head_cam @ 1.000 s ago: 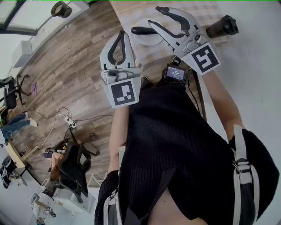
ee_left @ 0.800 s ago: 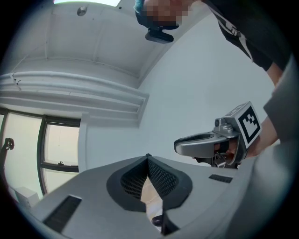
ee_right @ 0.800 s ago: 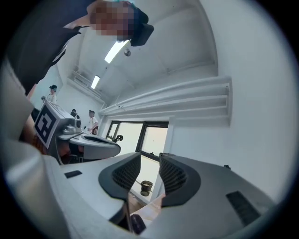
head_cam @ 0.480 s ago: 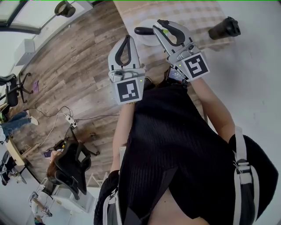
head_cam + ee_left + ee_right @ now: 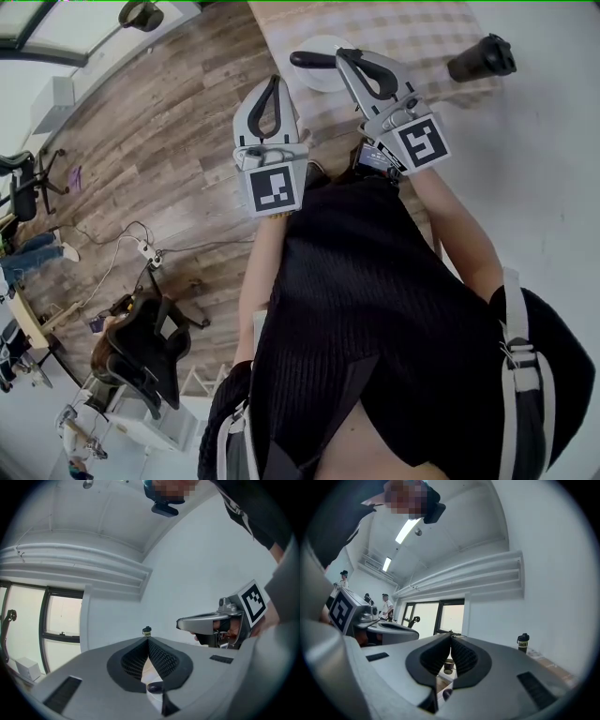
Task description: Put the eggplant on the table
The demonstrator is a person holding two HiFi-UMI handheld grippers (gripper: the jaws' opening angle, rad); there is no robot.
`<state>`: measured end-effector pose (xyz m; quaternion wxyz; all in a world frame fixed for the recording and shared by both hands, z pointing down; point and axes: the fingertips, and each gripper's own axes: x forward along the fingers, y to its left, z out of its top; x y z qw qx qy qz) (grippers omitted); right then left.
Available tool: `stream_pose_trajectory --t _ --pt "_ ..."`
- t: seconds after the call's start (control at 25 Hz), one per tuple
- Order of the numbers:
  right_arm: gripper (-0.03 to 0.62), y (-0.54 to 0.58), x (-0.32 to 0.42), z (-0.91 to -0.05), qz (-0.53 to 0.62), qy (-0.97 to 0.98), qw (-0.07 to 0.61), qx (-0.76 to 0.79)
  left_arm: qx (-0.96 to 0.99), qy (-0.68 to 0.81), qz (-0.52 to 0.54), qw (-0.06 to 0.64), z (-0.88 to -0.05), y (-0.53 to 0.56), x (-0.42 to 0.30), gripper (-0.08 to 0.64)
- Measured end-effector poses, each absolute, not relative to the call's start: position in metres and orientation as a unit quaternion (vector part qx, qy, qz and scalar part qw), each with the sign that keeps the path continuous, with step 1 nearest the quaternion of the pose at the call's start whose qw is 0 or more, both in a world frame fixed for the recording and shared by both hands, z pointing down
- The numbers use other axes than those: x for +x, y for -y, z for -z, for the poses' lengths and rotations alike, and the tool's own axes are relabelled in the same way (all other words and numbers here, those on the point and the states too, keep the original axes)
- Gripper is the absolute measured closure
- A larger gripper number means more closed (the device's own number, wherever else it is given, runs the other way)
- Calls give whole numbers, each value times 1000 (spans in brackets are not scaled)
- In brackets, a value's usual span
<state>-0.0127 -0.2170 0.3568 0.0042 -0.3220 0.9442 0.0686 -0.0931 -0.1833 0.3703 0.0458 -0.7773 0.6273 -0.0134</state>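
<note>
Near the eggplant point(image 5: 302, 59), left tongs point(image 5: 272, 81) and right tongs point(image 5: 346, 54) sit closed.

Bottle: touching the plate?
Apart. The head view shows bare checkered cloth between the bottle and the plate.

This looks like an office or lab room. It has a wood floor point(image 5: 178, 141), black desk chairs point(image 5: 150, 356), wires point(image 5: 127, 246) on the floor, big windows point(image 5: 425, 616), long ceiling lights point(image 5: 407, 530) and plain white walls point(image 5: 553, 573).
</note>
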Motion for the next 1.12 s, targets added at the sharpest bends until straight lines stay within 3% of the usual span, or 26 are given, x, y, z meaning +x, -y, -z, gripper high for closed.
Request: stream_pose_trajectory --t 1.12 --pt "591 198 -21 -382 -70 -957 -44 -278 -790 -612 24 37 -387 179 -85 569"
